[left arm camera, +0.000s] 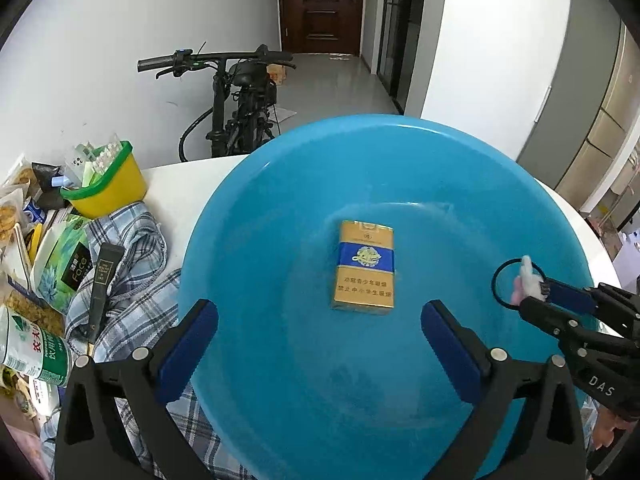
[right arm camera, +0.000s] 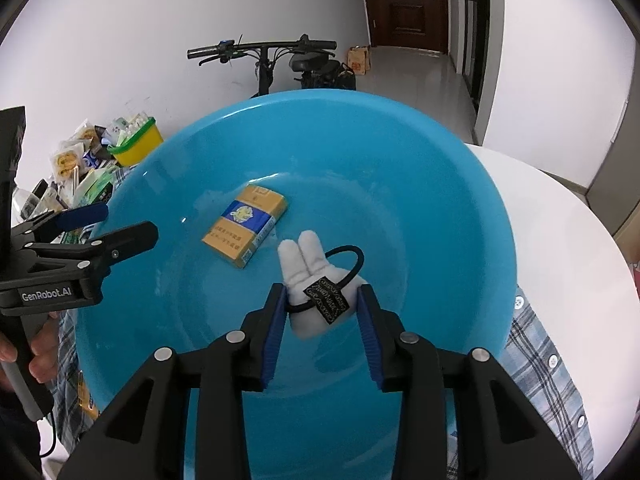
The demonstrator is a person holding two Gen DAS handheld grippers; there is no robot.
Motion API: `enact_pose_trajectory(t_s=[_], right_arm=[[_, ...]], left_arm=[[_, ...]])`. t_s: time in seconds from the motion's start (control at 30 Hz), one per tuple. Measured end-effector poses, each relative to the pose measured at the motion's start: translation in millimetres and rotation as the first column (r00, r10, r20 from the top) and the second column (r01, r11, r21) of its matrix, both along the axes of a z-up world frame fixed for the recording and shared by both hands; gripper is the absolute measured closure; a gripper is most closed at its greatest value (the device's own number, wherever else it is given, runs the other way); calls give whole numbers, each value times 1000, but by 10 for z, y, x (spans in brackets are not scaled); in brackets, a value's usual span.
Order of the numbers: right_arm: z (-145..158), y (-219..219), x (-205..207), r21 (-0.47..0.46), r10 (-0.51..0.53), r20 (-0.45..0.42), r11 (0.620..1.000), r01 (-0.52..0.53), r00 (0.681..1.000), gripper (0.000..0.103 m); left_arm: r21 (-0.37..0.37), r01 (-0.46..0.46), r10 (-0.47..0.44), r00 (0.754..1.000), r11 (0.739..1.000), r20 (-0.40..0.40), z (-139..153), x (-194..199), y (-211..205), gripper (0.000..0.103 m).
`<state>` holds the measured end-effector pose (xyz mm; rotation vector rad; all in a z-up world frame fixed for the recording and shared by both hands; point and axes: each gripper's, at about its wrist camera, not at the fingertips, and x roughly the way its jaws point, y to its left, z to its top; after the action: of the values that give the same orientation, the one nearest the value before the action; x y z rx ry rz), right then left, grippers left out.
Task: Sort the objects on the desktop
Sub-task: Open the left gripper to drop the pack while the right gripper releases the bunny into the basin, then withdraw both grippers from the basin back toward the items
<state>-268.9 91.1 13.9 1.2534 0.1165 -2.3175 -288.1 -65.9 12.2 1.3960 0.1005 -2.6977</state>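
One cigarette pack (left arm camera: 365, 267) in one blue basin (left arm camera: 280, 184), left fingers (left arm camera: 192, 344) spread, right fingers (right arm camera: 276, 320) pinching one plush hair tie (right arm camera: 316, 280).

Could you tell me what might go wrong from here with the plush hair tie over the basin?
1. The right gripper pinches only the plush hair tie at its sides; its elastic loop dangles and might snag a finger.
2. Released here, it may land on the cigarette pack inside the blue basin.
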Motion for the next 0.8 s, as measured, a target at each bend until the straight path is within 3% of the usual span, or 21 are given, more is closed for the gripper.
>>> enact_pose_trajectory(t_s=[0.13,0.2,0.3,0.57,0.7,0.8], right_arm=[[3,20,-12,6,-14,-3,1000,14,1000,57],[6,42,-16,15,-35,-11,999,35,999,36],[41,91,14,10,-70,-39,997,70,997,25],[199,244,216,-49,-121,-82,992,117,989,24],[351,431,471,-125,-155,-109,982,141,982,23],[537,536,767,-153,-171,-189,978,143,967,18]], left_arm=[[23,-3,4,1000,1000,-30,70,65,-26,0],[33,-4,6,999,999,-47,109,120,-49,0],[61,4,-1,999,998,-51,145,174,-87,0],[93,27,-11,987,995,-161,412,540,-86,0],[53,43,-28,966,998,-255,618,843,16,0],[17,48,-40,950,999,-310,730,1066,95,0]])
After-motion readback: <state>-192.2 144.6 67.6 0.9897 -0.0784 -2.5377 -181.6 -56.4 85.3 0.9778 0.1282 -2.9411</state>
